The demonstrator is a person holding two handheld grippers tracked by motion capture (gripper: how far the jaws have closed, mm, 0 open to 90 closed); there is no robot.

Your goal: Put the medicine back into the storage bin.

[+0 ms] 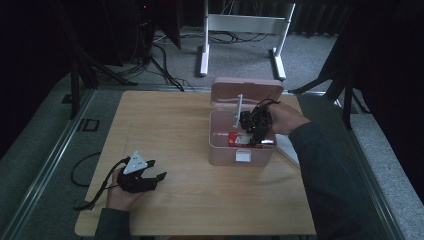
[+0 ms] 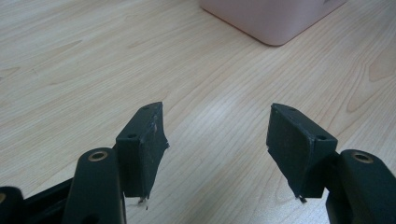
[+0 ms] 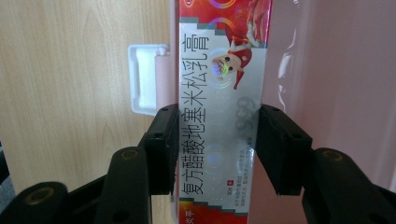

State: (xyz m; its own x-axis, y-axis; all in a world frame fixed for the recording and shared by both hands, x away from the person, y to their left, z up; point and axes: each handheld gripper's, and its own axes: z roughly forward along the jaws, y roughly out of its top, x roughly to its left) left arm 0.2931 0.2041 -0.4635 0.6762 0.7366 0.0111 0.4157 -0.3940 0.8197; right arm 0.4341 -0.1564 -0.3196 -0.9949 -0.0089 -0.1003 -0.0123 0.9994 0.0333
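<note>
A: What is close to us?

B: The left claw (image 1: 150,172). It sits low on the desk (image 1: 175,125), near the front edge. Its jaws are wide apart and hold nothing. From its own camera you see bare wood between them, and a corner of the pink box (image 2: 275,21) farther off.

A: And the right claw (image 1: 257,131)?

B: It is farther back, reaching down into the open pink box (image 1: 242,150). Its jaws are pressed on both long sides of a small carton (image 3: 219,107), so it has hold of it.

A: Where is the carton, then?

B: Between the right jaws, at the box, over its right half. I think it is going in or coming out; I cannot tell which. In the right gripper view its long side runs straight away from the claw, and the claw grips it near one end.

A: Which claw is nearer the box?

B: The right one, by a lot. The left one is well apart from it.

A: Any writing?

B: Yes. The carton is red and silver, with a little cartoon figure. It says 复方醋酸地塞米松乳膏 down its length. That is a skin cream.

A: What else?

B: A white latch (image 3: 145,79) on the box front. Behind it the pink lid (image 1: 247,92) stands up.
</note>
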